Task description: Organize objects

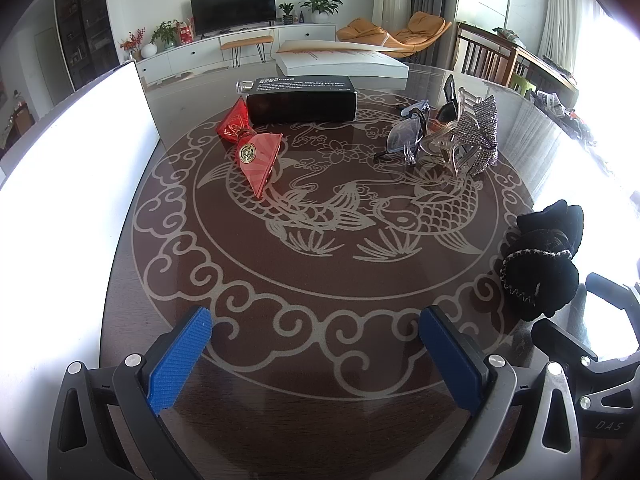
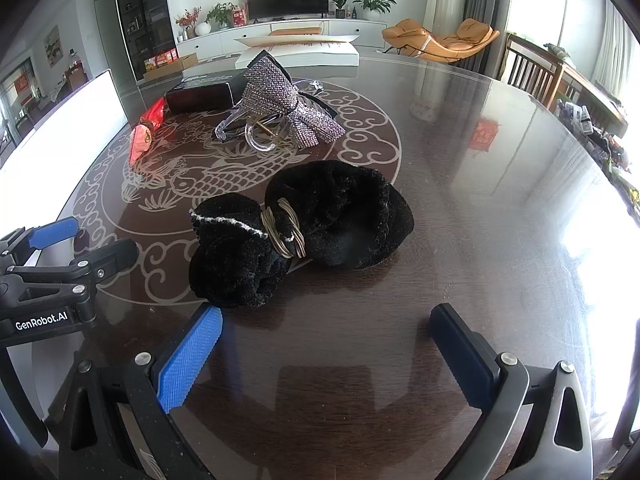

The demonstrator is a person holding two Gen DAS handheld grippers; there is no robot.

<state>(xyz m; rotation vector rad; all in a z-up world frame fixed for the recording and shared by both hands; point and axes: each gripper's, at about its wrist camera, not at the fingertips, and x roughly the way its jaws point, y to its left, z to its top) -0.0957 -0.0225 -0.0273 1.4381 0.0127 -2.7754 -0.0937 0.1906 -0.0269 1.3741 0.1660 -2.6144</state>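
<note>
Lying flat: fuzzy black bow; gold knot

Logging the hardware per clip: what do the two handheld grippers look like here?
Both match: the left gripper and right gripper have black and grey skeletal frames with silver bolts, and flat fingers faced with blue textured pads. "GenRobot.AI" and "DAS" markings show on the bodies. No cables or sleeves are visible.

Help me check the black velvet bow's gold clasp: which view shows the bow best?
The right wrist view: the black velvet bow lies whole and central, clasp facing the camera. The left wrist view catches it only at the right edge, clasp hidden.
</note>
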